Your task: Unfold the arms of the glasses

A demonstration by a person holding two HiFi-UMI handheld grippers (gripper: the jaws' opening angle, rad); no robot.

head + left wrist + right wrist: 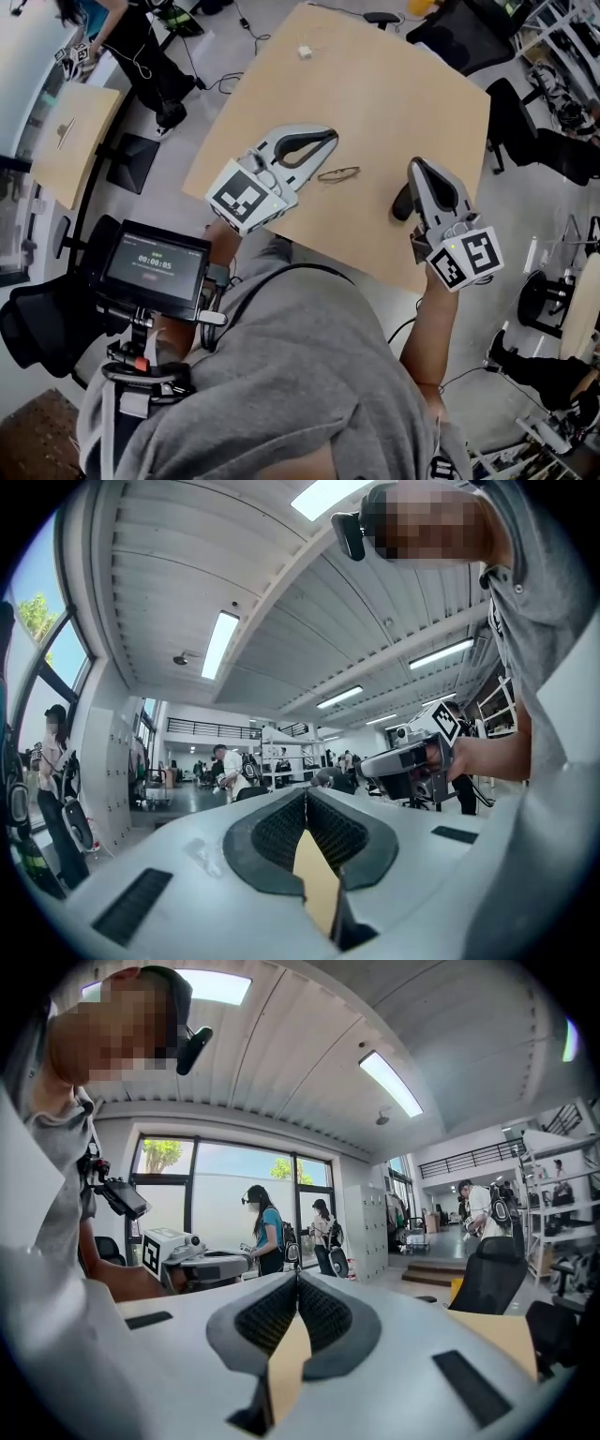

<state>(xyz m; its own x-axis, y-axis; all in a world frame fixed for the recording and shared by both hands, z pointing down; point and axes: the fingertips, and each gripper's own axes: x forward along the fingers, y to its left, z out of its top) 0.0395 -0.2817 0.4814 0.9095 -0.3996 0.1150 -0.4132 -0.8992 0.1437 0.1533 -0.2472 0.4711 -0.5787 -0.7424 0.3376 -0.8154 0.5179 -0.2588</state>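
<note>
The thin-framed dark glasses (pixel 338 173) lie flat on the pale wooden square table (pixel 394 103), between the two tools and touched by neither. At this size their arms cannot be made out clearly.

The white left gripper with black ribbed pads (pixel 331 138) hovers just up and left of the glasses. In the left gripper view (pixel 305 796) its jaws meet at the tips with nothing clamped, only table showing through the gap behind them.

The matching right gripper (pixel 413 165) hangs near the glasses on their other side. The right gripper view (pixel 297 1280) shows its jaws likewise together and empty.

A small white block (pixel 305 52) sits near the table's far edge, well apart from the glasses
</note>
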